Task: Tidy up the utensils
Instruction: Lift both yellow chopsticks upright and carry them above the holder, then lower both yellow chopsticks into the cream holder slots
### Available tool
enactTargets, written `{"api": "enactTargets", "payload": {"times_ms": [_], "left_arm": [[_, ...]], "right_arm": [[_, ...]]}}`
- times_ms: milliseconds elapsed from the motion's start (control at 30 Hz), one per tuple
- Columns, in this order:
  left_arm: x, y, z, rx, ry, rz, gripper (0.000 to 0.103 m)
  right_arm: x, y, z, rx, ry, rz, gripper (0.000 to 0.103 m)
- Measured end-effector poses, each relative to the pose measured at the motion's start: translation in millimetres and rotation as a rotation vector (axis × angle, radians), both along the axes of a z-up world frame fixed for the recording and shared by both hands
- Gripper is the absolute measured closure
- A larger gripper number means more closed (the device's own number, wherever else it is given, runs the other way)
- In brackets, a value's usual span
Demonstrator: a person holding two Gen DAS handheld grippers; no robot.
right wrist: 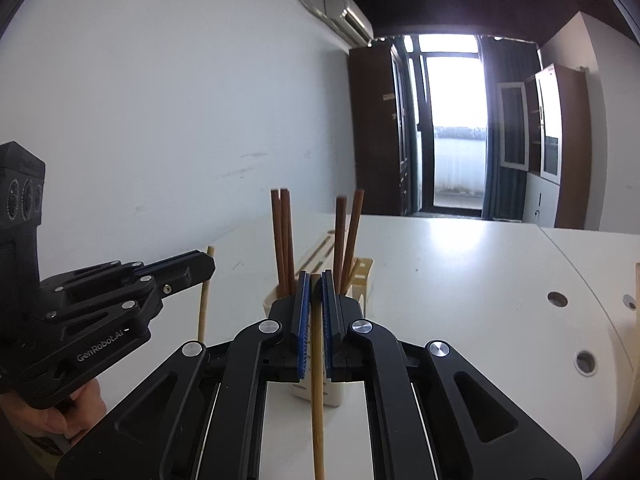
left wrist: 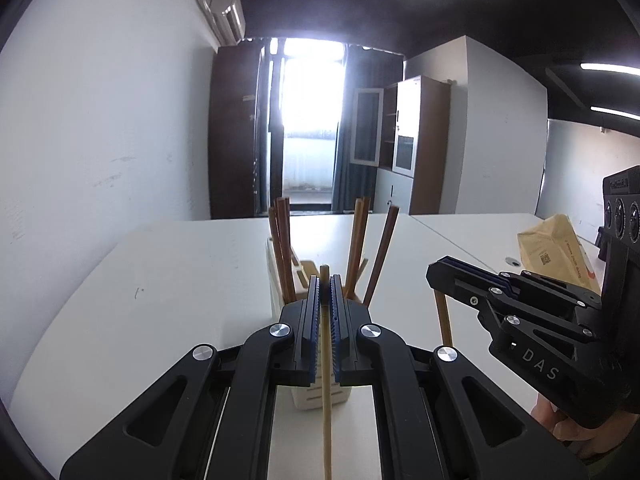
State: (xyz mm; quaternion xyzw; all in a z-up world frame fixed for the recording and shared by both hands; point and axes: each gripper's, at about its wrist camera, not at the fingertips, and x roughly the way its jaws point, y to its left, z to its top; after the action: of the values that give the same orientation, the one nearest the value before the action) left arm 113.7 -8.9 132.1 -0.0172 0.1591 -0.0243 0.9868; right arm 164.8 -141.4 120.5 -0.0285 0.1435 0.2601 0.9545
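A white utensil holder [left wrist: 276, 280] [right wrist: 276, 300] stands on the white table with several dark brown chopsticks [left wrist: 282, 240] [right wrist: 282, 236] upright in it. My left gripper [left wrist: 325, 284] is shut on a light bamboo chopstick [left wrist: 327, 400], held upright just in front of the holder. My right gripper [right wrist: 316, 282] is shut on another light bamboo chopstick [right wrist: 317, 400], also just before the holder. Each gripper shows in the other's view, the right one [left wrist: 436, 270] at right, the left one [right wrist: 208, 260] at left, each with its stick [left wrist: 443, 320] [right wrist: 203, 312] hanging below.
The white table [left wrist: 180, 280] [right wrist: 460, 280] runs back to a balcony door. A brown paper package [left wrist: 556, 248] lies at the right of the table. Round cable holes [right wrist: 557, 299] are in the tabletop at right. A white wall runs along the left.
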Motion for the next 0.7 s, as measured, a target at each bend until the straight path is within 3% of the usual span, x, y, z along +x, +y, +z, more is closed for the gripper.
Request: {"api": "enactTargets", "payload": {"times_ms": [433, 700], "left_arm": [[8.3, 0.1, 40.8, -0.020, -0.231, 0.005, 0.099], [12.1, 7.7, 51.3, -0.078, -0.376, 0.022, 0.099]], "right_arm": [[6.3, -1.0, 37.6, 0.128, -0.204, 0.026, 0.096], [8.3, -12.0, 61.6, 0.291, -0.357, 0.045, 0.096]]}}
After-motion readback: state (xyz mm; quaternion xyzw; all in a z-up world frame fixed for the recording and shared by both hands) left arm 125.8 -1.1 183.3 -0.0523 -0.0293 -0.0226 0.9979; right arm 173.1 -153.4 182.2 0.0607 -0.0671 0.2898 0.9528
